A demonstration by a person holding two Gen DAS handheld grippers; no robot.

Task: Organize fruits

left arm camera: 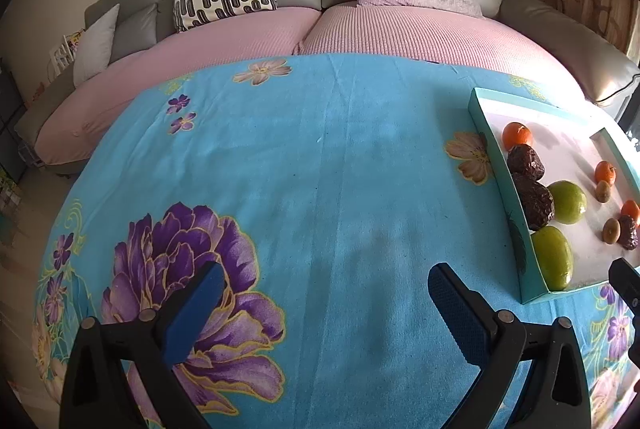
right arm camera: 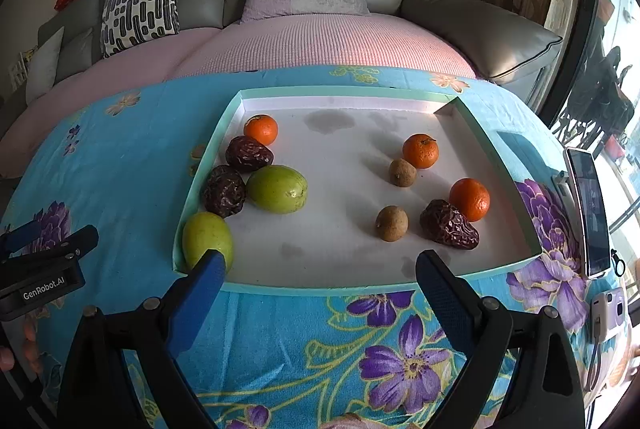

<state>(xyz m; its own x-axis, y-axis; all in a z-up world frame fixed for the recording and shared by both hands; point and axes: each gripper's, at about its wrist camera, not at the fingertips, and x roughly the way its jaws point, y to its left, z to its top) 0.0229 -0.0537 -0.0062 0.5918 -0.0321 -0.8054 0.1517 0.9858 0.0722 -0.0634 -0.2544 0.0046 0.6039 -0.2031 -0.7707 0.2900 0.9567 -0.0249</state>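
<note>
Right tool (right arm camera: 320,281) open, fruits (right arm camera: 277,189) ahead

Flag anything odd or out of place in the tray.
Nothing spilled or damaged. The fruit lies unsorted in the tray: oranges, dates and green fruits mixed in two clusters. Faint grey stains mark the tray floor.

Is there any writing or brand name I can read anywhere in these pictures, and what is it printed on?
"GenRobot.AI": white letters on the black body of the left gripper, seen at the left edge of the right wrist view.
The phone standing at the table's right edge has a dark screen; nothing on it is readable.
The tray, the fruit and the tablecloth show no writing.
</note>
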